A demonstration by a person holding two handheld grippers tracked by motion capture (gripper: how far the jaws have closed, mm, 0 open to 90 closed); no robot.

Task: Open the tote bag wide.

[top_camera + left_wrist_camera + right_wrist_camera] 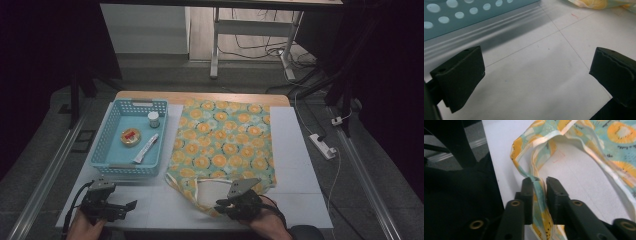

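Right gripper: clamped on the strap of the bag; the strap runs up between its jaws, and the bag spreads beyond them on the table.
Left gripper: jaws wide apart, nothing between them, over bare table; basket just ahead, bag corner farther off at upper right.

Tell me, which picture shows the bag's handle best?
The right gripper view: the bag's handle sits close up, pinched between the right gripper jaws. The high view shows it small by the near table edge.
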